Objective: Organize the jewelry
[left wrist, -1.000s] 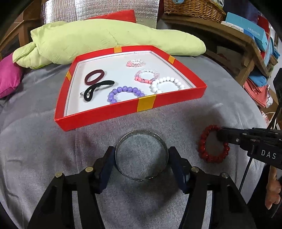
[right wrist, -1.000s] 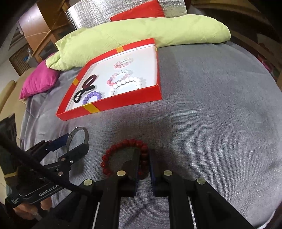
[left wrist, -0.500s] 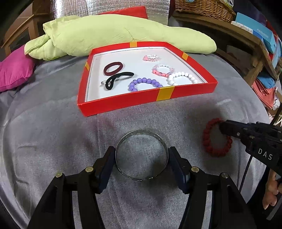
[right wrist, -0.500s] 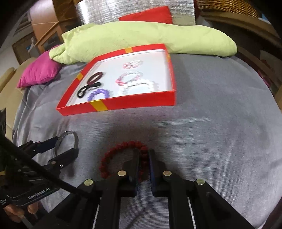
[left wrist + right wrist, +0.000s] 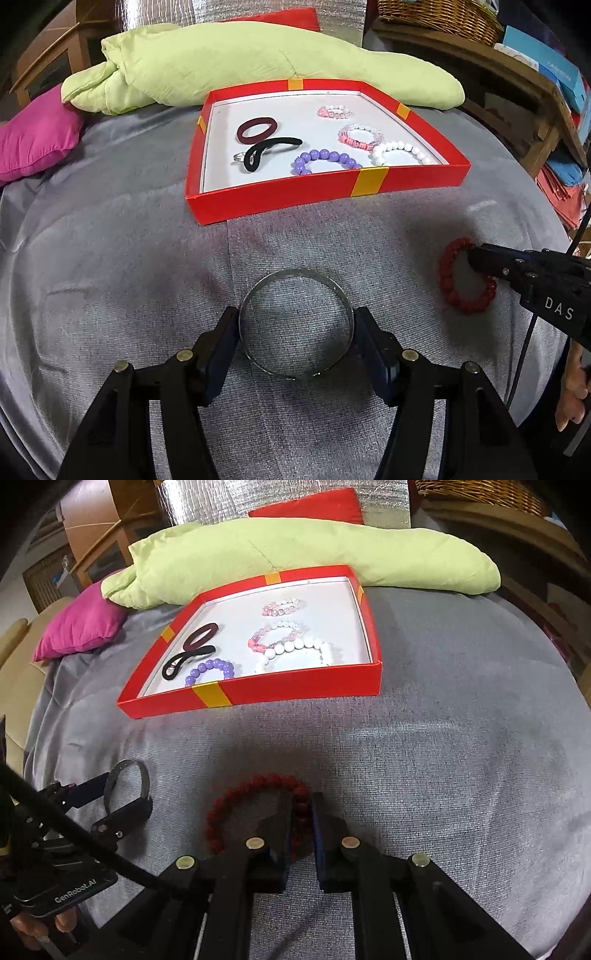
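Note:
My left gripper [image 5: 295,328] is shut on a silver bangle [image 5: 295,272], one pad on each side of the ring, just over the grey cloth. My right gripper [image 5: 301,812] is shut on the right side of a red bead bracelet [image 5: 236,794]; the rest of the loop hangs out to the left. The left wrist view shows the right gripper [image 5: 472,258] and the red bracelet [image 5: 465,306] at the right. The left gripper [image 5: 125,794] with the bangle [image 5: 125,766] appears at the right wrist view's lower left. Beyond both stands the red tray [image 5: 295,192], also seen at its front wall [image 5: 295,690].
The tray holds a purple bead bracelet [image 5: 325,158], a white one [image 5: 399,151], two pink ones, a black hair tie [image 5: 269,149], a maroon one and a small ring. A green pillow [image 5: 258,59] lies behind the tray, a pink cushion [image 5: 33,140] to the left, and wooden furniture [image 5: 517,85] to the right.
Both grippers have shifted sideways over the cloth, each keeping its hold. The tray has slid to the right in both views. The grips are unchanged.

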A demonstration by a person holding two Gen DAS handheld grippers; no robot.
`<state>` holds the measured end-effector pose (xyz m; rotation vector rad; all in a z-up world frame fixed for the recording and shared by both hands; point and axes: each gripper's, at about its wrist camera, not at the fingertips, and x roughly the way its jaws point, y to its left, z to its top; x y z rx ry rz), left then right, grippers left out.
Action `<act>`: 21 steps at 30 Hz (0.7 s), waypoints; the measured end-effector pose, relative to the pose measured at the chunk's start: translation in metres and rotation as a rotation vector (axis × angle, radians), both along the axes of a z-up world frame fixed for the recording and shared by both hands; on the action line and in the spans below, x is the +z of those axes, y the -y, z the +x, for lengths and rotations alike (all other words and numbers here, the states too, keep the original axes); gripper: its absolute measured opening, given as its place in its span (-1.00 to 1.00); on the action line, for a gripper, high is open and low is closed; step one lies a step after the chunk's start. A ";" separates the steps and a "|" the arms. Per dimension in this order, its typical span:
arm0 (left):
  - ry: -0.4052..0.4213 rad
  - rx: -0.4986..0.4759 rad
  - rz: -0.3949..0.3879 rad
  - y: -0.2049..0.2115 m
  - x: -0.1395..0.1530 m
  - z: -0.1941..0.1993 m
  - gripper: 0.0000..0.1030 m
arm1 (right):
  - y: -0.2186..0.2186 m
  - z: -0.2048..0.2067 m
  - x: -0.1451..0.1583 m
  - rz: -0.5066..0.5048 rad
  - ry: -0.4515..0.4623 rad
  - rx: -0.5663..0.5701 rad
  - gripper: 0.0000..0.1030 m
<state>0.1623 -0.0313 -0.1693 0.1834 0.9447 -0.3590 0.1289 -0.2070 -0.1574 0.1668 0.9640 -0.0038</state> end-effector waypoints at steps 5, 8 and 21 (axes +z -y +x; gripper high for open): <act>-0.004 0.005 -0.011 0.001 -0.003 0.002 0.37 | 0.002 0.001 0.000 0.013 -0.006 -0.002 -0.75; -0.005 0.008 -0.020 0.001 -0.004 0.003 0.48 | 0.002 0.001 0.000 0.010 -0.009 0.001 -0.75; -0.029 -0.028 0.006 0.009 -0.008 -0.001 0.99 | 0.003 0.000 0.000 0.022 -0.010 -0.002 -0.74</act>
